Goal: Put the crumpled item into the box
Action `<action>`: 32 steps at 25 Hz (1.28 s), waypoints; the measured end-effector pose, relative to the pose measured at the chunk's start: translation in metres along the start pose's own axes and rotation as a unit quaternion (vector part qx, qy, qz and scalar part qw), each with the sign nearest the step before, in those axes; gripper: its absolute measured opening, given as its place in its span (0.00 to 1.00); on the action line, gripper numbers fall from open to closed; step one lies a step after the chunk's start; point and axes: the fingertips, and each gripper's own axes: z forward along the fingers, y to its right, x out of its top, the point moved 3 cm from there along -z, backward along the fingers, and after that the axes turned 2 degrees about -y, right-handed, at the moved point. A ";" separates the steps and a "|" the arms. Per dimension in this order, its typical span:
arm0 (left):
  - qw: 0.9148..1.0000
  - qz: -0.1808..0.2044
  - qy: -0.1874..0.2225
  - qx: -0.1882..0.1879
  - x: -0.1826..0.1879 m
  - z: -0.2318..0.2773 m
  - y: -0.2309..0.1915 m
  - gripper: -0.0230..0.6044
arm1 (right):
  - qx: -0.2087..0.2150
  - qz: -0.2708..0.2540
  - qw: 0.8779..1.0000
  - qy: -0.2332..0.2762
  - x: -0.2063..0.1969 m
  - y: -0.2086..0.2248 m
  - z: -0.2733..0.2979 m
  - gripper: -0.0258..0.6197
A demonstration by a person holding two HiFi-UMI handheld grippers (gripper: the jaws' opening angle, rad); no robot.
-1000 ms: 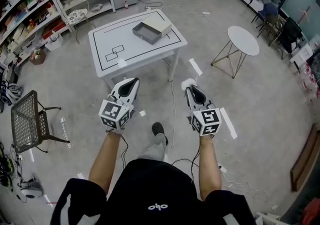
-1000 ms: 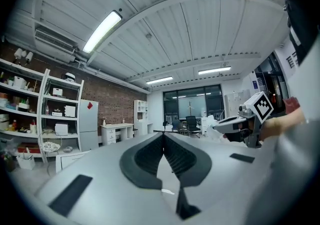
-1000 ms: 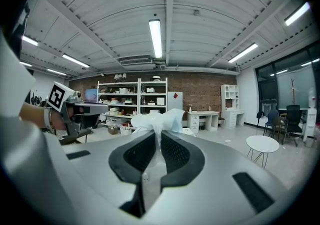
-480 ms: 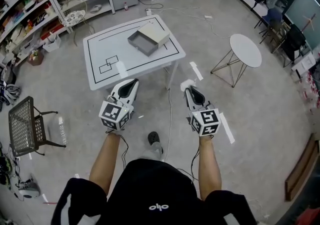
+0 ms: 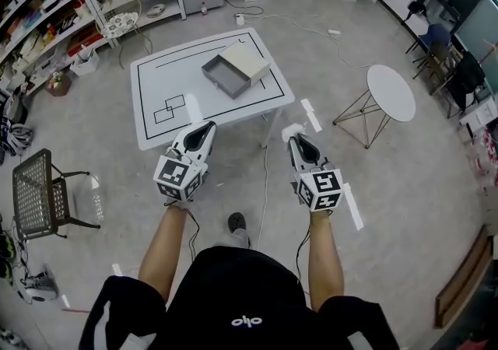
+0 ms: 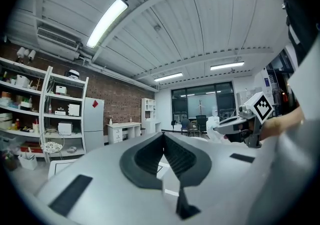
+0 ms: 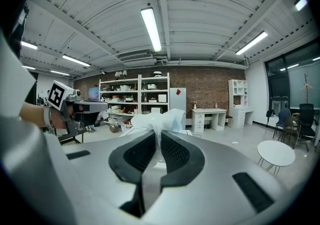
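Right gripper (image 5: 295, 138) is clamped on the crumpled item (image 5: 289, 131): a white, papery wad pinched between the pads and puffing out past the tips. Left gripper (image 5: 204, 128) is closed on itself with nothing between its jaws. The box (image 5: 236, 68) sits on the white table (image 5: 167, 80), towards its far right corner, well apart from both grippers.

So the job now is the carry. Hold that squeeze even, because a wad this light and soft looks easy to lose. Aim for the grey open tray of the box, not the cream part beside it. Bring the tips down inside the walls before you let go, so the wad can't spring out. If the box looks ready to slide, steady its edge with your free left gripper.
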 end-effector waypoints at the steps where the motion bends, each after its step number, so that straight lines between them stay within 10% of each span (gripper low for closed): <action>1: 1.000 -0.001 0.000 0.001 -0.001 0.004 -0.005 0.05 | 0.001 0.000 1.000 -0.001 0.000 0.003 0.006 0.10; 32: 0.997 -0.012 -0.023 0.072 -0.023 0.175 -0.170 0.05 | 0.095 -0.022 0.995 -0.024 0.033 0.104 0.273 0.10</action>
